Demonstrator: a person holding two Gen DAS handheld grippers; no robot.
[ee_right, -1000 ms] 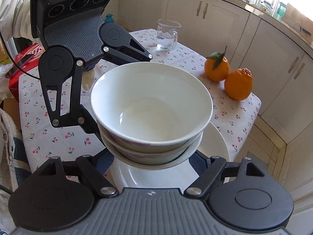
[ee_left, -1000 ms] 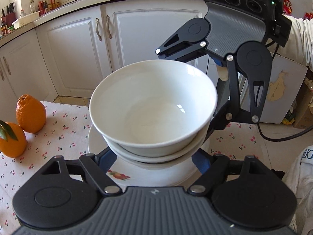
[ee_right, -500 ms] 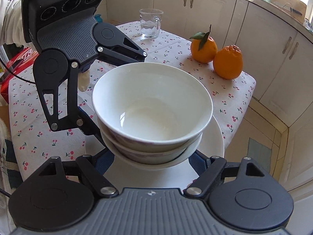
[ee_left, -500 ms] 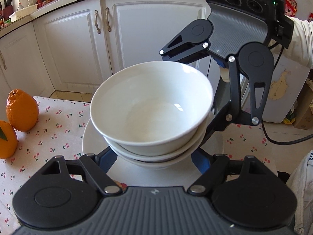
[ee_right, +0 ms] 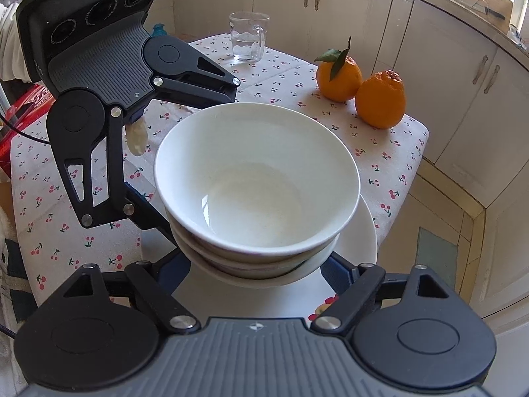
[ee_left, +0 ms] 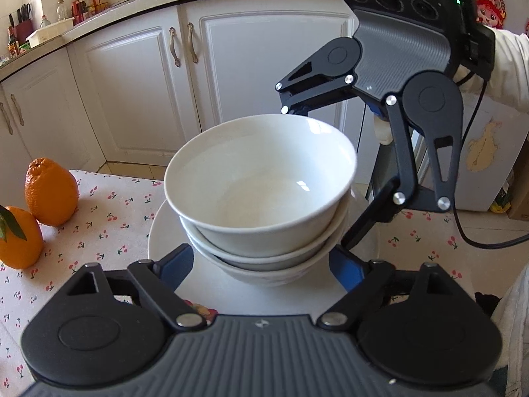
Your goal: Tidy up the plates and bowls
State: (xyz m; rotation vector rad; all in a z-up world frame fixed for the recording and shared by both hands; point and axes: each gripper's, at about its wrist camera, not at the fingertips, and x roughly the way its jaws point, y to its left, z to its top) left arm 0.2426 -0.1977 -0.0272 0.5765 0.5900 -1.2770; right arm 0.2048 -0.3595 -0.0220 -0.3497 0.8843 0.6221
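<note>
Three nested white bowls stand on a white plate with a fruit print, which rests on the cherry-print tablecloth. My left gripper straddles the foot of the stack from one side. Its jaws are opening, and its blue pads stand just clear of the lowest bowl. My right gripper straddles the same stack from the opposite side. Its jaws are opening too, with the pads off the bowls above the plate. Each gripper faces the other across the bowls.
Two oranges sit near the table's corner and a glass mug with water stands at the far edge. White kitchen cabinets surround the table. A red box lies beyond the table. A white sleeve holds the right gripper.
Both grippers' jaws have spread wider, so their blue pads have come away from the sides of the stack. The bowls and plate stay where they were.
</note>
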